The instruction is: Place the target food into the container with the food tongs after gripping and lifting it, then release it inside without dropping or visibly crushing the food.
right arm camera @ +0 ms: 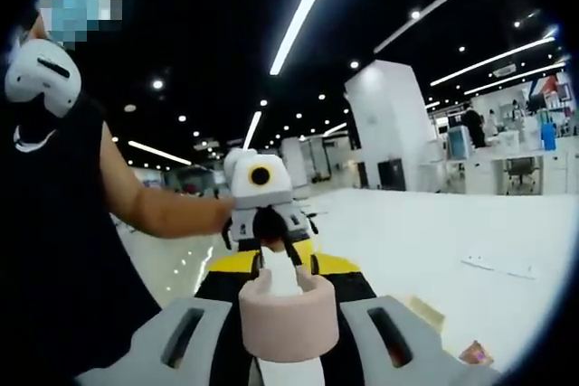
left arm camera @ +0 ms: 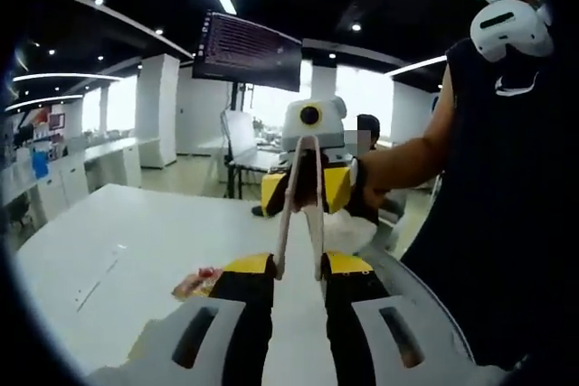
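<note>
Your left gripper [left arm camera: 300, 268] has its jaws closed against the two arms of the cream plastic food tongs [left arm camera: 303, 192]. In the left gripper view the arms spread apart at the jaws, low in the frame, and meet at their joined end near centre, in front of your right gripper [left arm camera: 311, 122].

In the right gripper view, your right gripper [right arm camera: 288, 336] clamps a pink round cup-like container [right arm camera: 288, 318] at bottom centre. A white strip [right arm camera: 282, 276] rises out of it toward the left gripper; I cannot tell whether that is part of the tongs.

The target food looks to be the small red-and-orange packet [left arm camera: 197, 284] lying on the white table [left arm camera: 136, 232], at lower left of the left gripper view and, tiny, at lower right of the right gripper view. Nothing touches it.

It reads as light, thin and crushable, perhaps slick-wrapped. Take it across its middle with the tong tips, squeezing only enough to lift it.
</note>
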The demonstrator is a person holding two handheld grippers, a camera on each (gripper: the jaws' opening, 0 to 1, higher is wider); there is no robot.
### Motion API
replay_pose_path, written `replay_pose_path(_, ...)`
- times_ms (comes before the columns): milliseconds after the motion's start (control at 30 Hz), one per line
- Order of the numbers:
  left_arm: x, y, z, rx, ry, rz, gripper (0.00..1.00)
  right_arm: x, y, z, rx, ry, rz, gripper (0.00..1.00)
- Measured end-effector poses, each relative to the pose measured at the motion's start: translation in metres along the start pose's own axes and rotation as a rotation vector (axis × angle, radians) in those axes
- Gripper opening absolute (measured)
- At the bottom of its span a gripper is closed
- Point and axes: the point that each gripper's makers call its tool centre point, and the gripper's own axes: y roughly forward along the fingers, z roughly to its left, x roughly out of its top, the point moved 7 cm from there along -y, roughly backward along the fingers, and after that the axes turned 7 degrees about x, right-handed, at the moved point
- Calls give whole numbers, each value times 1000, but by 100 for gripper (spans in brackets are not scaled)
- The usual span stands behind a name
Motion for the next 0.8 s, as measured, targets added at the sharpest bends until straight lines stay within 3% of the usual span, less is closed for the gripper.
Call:
replay_pose_path(300, 7, -1, -2, -13, 11, -20, 9, -3, 1, 2, 17, 21, 0, 20)
replay_pose_path(800, 9, 6, -5, -34, 16, 7, 8, -4, 7, 4, 27, 0, -16, 19)
